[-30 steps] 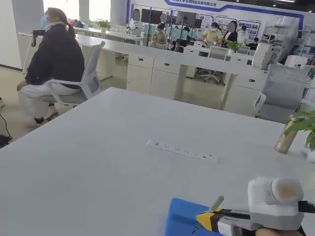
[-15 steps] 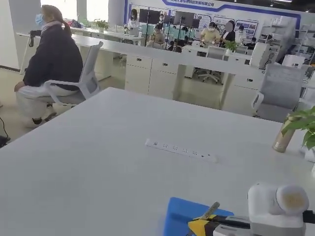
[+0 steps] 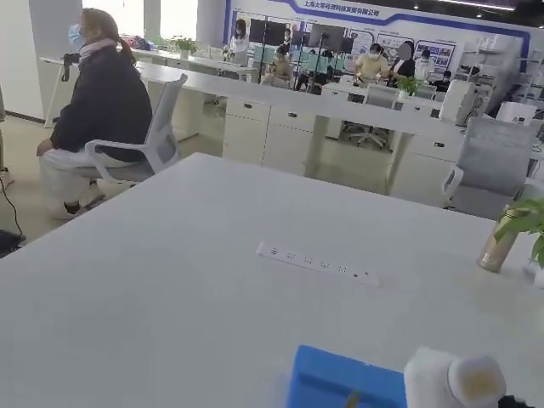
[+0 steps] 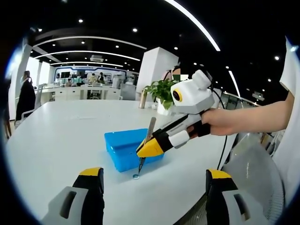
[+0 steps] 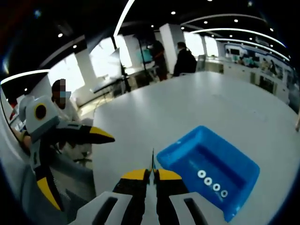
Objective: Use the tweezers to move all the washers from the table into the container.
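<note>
A blue container lies on the white table with several washers in a row inside it. My right gripper is shut on the tweezers, which point down just left of the container. In the left gripper view the tweezers hang with their tip just above a single washer on the table, right in front of the container. My left gripper is open, holds nothing, and hovers short of that washer. The container's far edge sits at the bottom of the head view.
A power strip lies flat in the middle of the table. A metal bottle and a potted plant stand at the table's right side. A person sits on a chair beyond the far left corner.
In the head view my right gripper has dropped toward the bottom edge, and its yellow jaws and the tweezers have slipped out of the picture. The view itself has shifted a little.
</note>
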